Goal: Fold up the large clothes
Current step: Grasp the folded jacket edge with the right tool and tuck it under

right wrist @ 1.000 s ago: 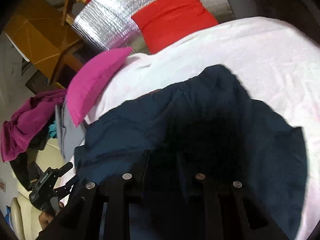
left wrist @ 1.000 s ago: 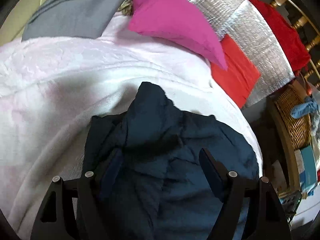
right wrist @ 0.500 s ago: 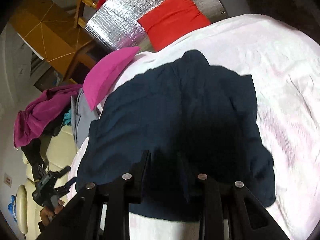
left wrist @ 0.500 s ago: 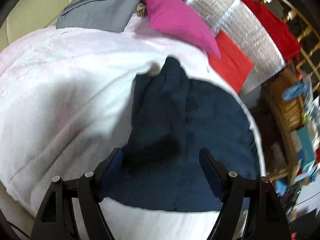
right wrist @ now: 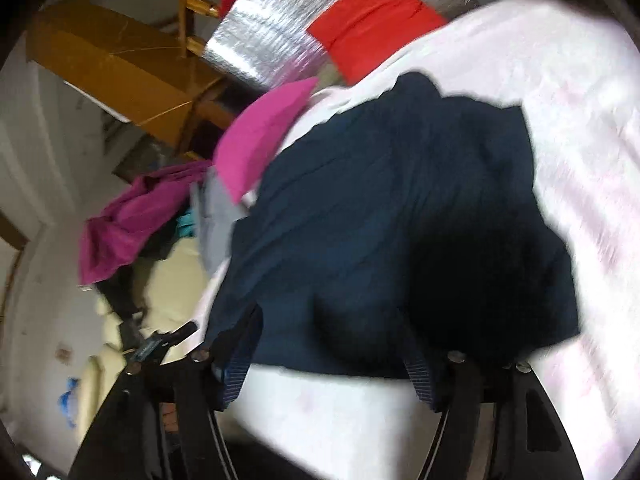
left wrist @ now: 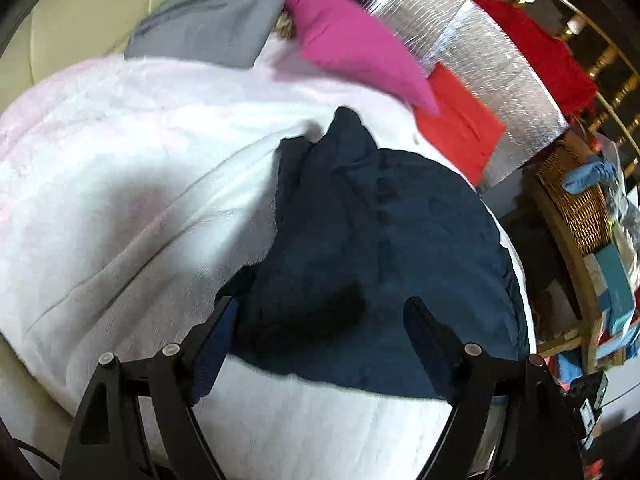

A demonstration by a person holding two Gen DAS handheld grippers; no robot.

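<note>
White blanket [left wrist: 120, 184]: navy garment [left wrist: 380, 232] near edge; both tongs [left wrist: 320, 316] [right wrist: 332, 332] just released, spread.

bed: white-pink blanket [left wrist: 120, 168] filled frame centre | headboard: silver quilted panel [left wrist: 472, 48] upper right, gilt rails behind | wicker basket [left wrist: 576, 208] right edge | wall: pale, left of right-wrist view, cardboard box [right wrist: 108, 64] upper left

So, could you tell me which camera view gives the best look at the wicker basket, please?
The left wrist view: the wicker basket shows at the right edge, past the bed's corner, with a blue cloth lying on top. The right wrist view does not show the basket at all; it looks across the dark blue garment towards the other side of the room.
</note>
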